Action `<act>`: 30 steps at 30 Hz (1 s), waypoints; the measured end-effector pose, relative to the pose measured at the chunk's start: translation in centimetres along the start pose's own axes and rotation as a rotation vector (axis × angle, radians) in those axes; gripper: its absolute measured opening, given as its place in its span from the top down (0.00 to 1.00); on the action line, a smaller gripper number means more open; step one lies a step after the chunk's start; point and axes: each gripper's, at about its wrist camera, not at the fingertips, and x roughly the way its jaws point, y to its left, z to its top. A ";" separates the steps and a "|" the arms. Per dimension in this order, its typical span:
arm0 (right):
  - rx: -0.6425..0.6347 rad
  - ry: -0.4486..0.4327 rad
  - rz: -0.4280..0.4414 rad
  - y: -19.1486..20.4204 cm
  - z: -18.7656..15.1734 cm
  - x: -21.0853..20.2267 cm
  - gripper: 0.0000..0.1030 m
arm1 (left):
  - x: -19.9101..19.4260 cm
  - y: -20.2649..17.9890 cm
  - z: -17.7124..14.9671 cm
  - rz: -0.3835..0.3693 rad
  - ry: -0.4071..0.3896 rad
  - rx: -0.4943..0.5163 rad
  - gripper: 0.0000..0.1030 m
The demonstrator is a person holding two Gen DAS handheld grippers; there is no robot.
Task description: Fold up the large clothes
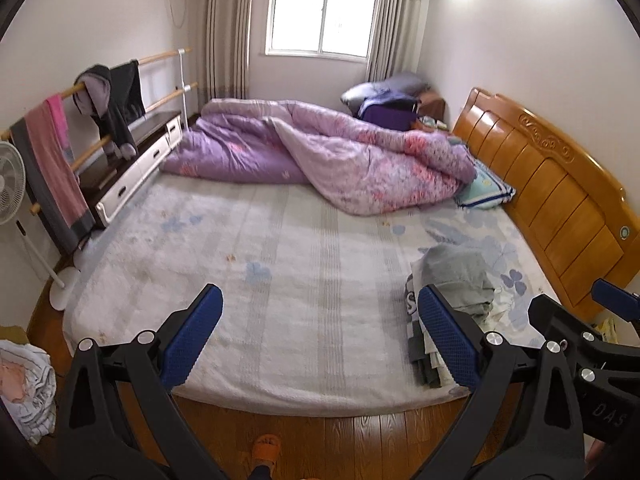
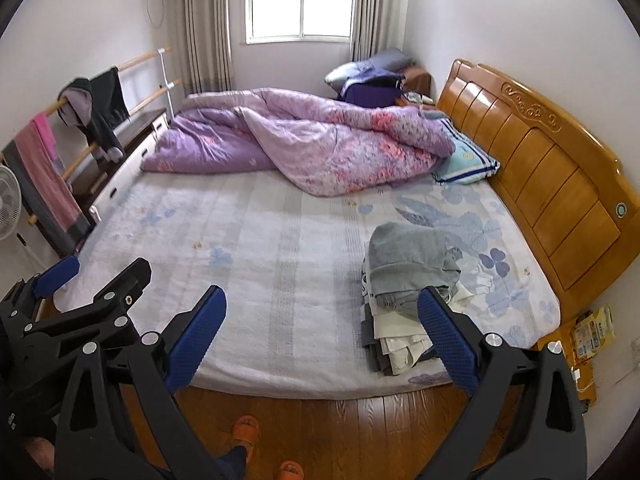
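Observation:
A stack of folded clothes (image 2: 408, 276) with a grey garment on top lies near the front right of the bed (image 2: 280, 248), close to the headboard; the left wrist view shows the same stack (image 1: 456, 276). My left gripper (image 1: 320, 316) is open above the bed's front edge, with nothing between its blue pads. My right gripper (image 2: 322, 316) is also open and empty, its right finger (image 2: 444, 328) just in front of the stack. Each gripper shows at the edge of the other's view.
A rumpled purple quilt (image 2: 304, 140) and a pillow (image 2: 468, 160) fill the far half of the bed. A wooden headboard (image 2: 552, 168) stands right. A rail with hung clothes (image 1: 100, 96), a fan (image 1: 12, 188) and a clothes pile (image 1: 24, 388) are left. Feet in orange slippers (image 2: 246, 428) stand on the wood floor.

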 end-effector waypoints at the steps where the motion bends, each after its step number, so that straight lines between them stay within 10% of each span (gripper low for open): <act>1: 0.003 -0.010 0.005 -0.2 0.1 -0.6 0.09 | -0.7 -0.2 0.1 0.007 -0.012 0.010 0.05; 15: 0.029 -0.141 0.003 -1.1 0.5 -7.5 0.08 | -9.1 -1.5 3.1 0.018 -0.161 0.069 0.05; 30: 0.035 -0.161 -0.002 -1.1 0.8 -8.2 0.08 | -9.6 -1.3 3.7 0.015 -0.161 0.068 0.05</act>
